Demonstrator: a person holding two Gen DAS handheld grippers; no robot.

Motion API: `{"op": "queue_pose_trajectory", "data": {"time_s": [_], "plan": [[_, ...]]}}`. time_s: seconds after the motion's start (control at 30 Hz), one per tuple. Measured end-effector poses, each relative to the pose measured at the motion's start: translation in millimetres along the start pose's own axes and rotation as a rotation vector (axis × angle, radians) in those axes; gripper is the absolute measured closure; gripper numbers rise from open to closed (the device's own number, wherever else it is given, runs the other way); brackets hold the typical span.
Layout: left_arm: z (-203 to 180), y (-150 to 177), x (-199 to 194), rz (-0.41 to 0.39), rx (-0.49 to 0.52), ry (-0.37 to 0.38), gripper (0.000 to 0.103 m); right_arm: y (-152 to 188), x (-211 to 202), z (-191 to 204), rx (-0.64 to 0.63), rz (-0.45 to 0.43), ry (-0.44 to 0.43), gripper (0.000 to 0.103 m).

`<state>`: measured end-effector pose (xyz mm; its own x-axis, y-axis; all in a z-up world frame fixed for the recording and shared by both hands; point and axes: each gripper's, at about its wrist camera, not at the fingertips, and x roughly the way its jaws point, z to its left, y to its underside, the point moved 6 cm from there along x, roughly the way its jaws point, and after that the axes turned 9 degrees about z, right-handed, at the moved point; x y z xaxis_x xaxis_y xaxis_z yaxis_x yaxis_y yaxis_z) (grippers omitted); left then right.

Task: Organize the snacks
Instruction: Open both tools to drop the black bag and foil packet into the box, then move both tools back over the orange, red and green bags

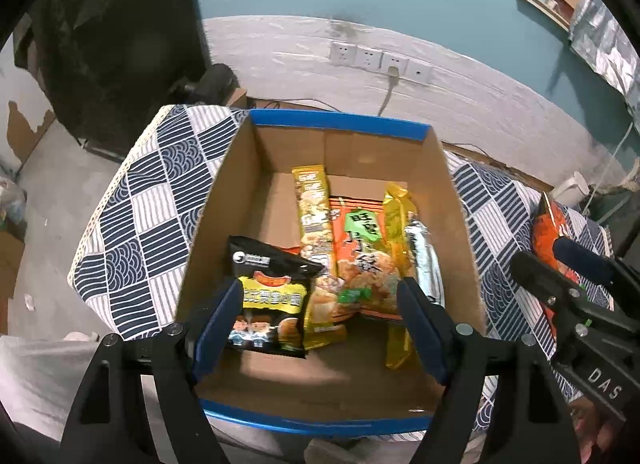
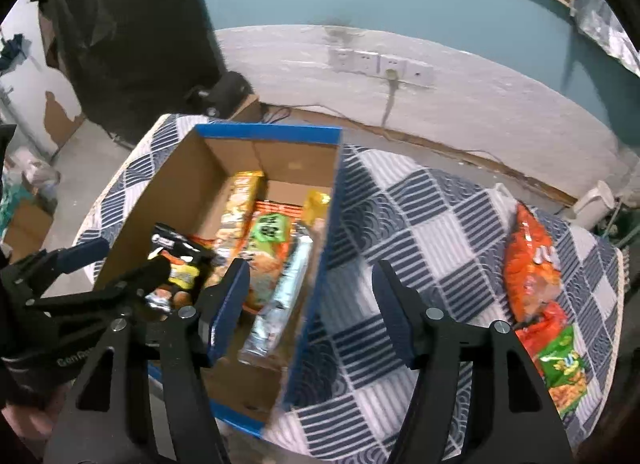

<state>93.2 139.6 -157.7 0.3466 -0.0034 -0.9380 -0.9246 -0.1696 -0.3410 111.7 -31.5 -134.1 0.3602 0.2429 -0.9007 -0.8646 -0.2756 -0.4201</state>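
Note:
A cardboard box with a blue rim (image 1: 340, 126) stands on the chequered cloth. Inside lie a black-and-yellow packet (image 1: 268, 304), a long yellow packet (image 1: 316, 224), an orange cracker bag (image 1: 360, 256), a clear yellow packet (image 1: 396, 224) and a silver packet (image 1: 424, 260). My left gripper (image 1: 320, 320) hangs open over the box's near end, with the black-and-yellow packet lying loose beside its left finger. My right gripper (image 2: 312, 308) is open and empty above the box's (image 2: 268, 132) right wall. An orange bag (image 2: 528, 264) and a red-and-green bag (image 2: 560, 360) lie on the cloth to the right.
The blue-and-white chequered cloth (image 2: 420, 224) covers the table, whose edges drop off at left and front. Wall sockets (image 1: 380, 60) with a plugged cable sit behind. A white jug-like object (image 2: 592, 200) stands at the far right.

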Motion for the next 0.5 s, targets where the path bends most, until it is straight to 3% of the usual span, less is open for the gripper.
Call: {"op": "queue_pose_trajectory", "data": {"time_s": [0.33, 0.4, 0.5], "plan": [[-41, 5, -4, -0.01, 0.08, -0.038, 0.023, 20, -17, -58, 0.083, -0.018, 0.049, 0.037], [-53, 7, -4, -0.006, 0.102, -0.037, 0.023, 26, -20, -71, 0.106, -0.021, 0.061, 0.03], [-71, 10, -4, -0.005, 0.14, -0.046, 0.023, 34, -23, -91, 0.136, -0.023, 0.078, 0.028]]}}
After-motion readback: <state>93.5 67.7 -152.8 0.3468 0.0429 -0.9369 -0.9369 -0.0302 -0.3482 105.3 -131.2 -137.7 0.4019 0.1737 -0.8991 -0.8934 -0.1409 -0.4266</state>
